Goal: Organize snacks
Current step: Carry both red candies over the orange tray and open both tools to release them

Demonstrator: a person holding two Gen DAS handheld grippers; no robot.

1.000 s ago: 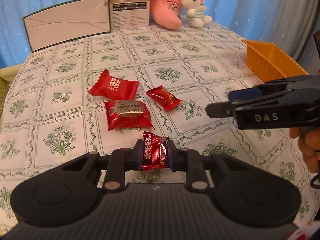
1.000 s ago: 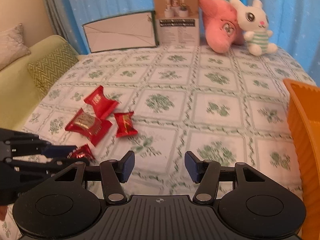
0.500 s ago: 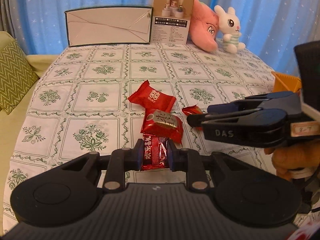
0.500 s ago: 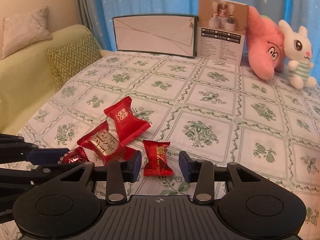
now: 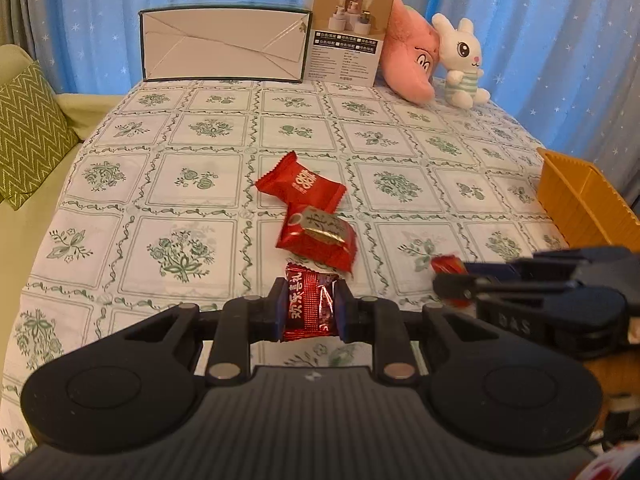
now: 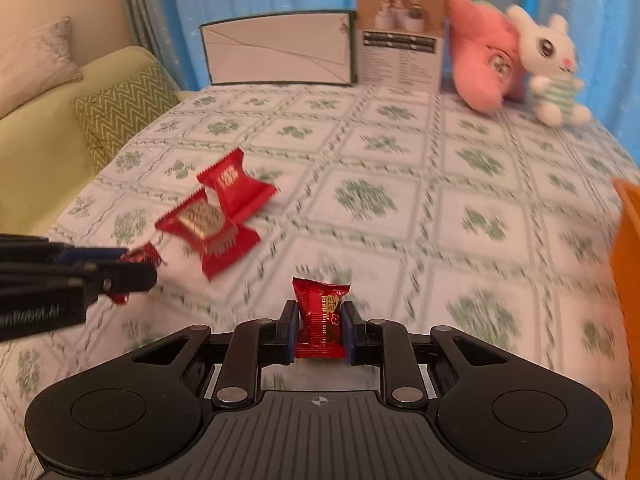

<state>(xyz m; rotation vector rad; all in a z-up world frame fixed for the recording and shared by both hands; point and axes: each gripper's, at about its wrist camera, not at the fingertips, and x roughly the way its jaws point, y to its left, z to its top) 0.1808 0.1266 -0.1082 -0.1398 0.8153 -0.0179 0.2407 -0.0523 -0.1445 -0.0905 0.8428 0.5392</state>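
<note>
Left gripper: the left gripper (image 5: pixel 308 307) is pinching a dark red foil candy with white characters (image 5: pixel 309 305) between its blue pads, jaws drawn in tight on the wrapper's sides, the candy standing upright.
Right gripper: the right gripper (image 6: pixel 320 328) is clamping a small red candy with gold print (image 6: pixel 320 314) between its pads, jaws nearly together and pressing on both sides; the candy's top is sticking up above the fingers.
Loose snacks: a flat red packet with white lettering (image 5: pixel 302 185) and a red packet with a gold label (image 5: pixel 319 240) are lying on the table, touching each other, the gold-labelled one nearer the left gripper.
Table: a table covered with a white cloth printed in green floral squares (image 5: pixel 192 184) is carrying everything.
Basket: an orange ribbed plastic basket (image 5: pixel 580 200) is sitting at the table's right edge, well apart from the loose packets.
Far edge: a white folded carton with dark trim (image 5: pixel 222 50), a tan printed product box (image 5: pixel 346 36), a pink plush toy (image 5: pixel 410 68) and a white plush rabbit in a striped shirt (image 5: pixel 462 64) are standing in a row along the far side.
Left of table: a green zigzag cushion (image 5: pixel 28 132) is resting on a pale yellow-green sofa (image 6: pixel 36 140).
Backdrop: a blue curtain with small white stars (image 5: pixel 520 20) is hanging behind.
</note>
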